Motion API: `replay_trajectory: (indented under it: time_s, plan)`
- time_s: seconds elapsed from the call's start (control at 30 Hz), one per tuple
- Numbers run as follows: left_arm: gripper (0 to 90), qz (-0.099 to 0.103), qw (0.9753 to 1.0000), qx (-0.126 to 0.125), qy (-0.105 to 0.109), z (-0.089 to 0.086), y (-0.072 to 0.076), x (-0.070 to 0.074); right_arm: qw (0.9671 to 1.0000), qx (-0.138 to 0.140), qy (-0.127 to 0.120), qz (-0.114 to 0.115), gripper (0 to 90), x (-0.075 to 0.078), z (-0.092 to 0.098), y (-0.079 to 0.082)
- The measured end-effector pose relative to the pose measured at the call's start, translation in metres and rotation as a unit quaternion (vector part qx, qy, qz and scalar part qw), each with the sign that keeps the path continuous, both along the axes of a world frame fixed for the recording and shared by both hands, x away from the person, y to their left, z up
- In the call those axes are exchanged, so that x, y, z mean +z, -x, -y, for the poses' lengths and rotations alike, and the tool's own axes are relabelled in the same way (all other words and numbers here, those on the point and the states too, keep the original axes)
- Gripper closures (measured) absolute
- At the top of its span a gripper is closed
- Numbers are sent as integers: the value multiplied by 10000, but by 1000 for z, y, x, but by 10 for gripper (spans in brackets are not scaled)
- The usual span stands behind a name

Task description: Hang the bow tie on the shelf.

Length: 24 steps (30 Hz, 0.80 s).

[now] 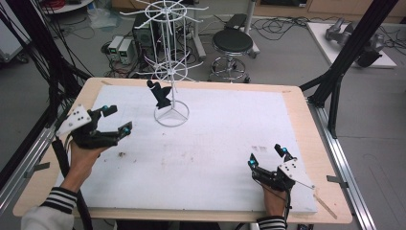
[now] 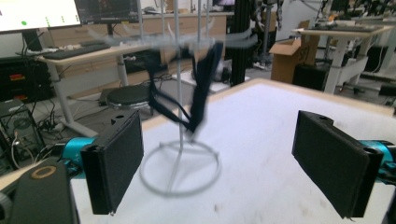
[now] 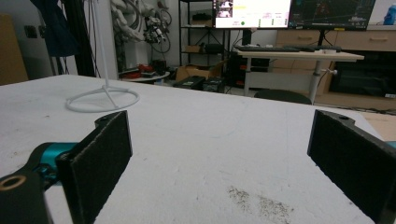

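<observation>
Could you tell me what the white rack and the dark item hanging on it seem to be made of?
The rack looks like thin metal wire coated glossy white, with slender rods and a ring base. The dark item appears to be soft matte fabric or straps, drooping limply; blur leaves it uncertain.

White rack [image 1: 168,57] at upper centre, with a black strap [image 1: 160,95] hanging on it. White board [image 1: 215,143] (grey smudges near the middle) edged in pale wood. Black grippers [image 1: 117,120] [image 1: 267,156], teal joints. Black-and-white striped sleeve [image 1: 57,199] at lower left.
</observation>
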<state>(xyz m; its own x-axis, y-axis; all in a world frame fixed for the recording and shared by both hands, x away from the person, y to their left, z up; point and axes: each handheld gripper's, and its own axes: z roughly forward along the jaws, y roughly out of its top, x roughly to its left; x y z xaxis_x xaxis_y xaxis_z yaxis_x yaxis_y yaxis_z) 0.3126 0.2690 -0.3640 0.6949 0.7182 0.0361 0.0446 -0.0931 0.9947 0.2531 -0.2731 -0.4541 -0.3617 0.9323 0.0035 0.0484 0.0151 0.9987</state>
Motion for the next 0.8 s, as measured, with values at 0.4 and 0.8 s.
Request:
replay_trajectory:
  time_s: [0.4,0.8]
  plan:
    - [166,17,9992,270,303,-21,27,-79,10000,-3,-3,0,55,0,0,0]
    - [160,356,9954,673,580,-26,37,-91,10000,-11,15,11,55,0,0,0]
